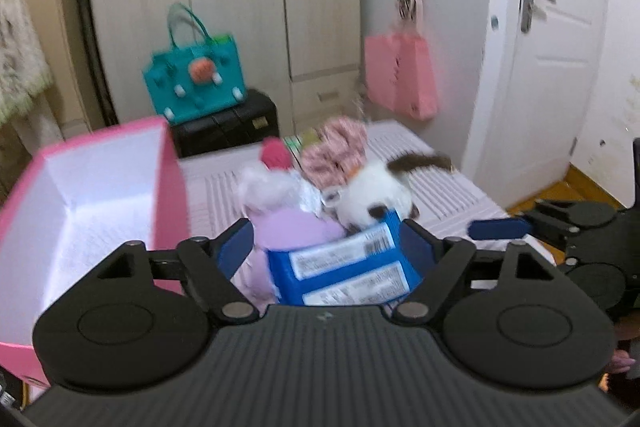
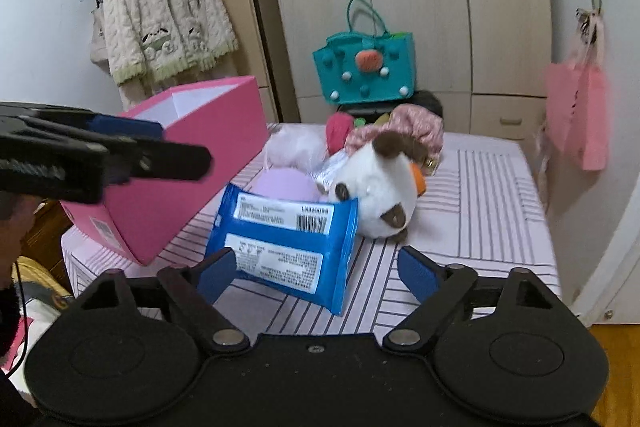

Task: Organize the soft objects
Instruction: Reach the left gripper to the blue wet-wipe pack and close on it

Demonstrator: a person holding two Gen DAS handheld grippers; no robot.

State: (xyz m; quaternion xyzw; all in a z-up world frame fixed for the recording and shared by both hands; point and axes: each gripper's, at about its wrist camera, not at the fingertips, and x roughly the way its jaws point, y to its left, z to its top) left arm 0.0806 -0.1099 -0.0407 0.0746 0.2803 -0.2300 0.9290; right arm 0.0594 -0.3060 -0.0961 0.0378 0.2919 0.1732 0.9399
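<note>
Wipes pack (image 1: pixel 344 263) between open left jaws

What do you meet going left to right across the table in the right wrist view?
pink box → blue wipes pack → white and brown plush. Behind them, the purple plush and the pink knitted item overlap too much to place.
</note>
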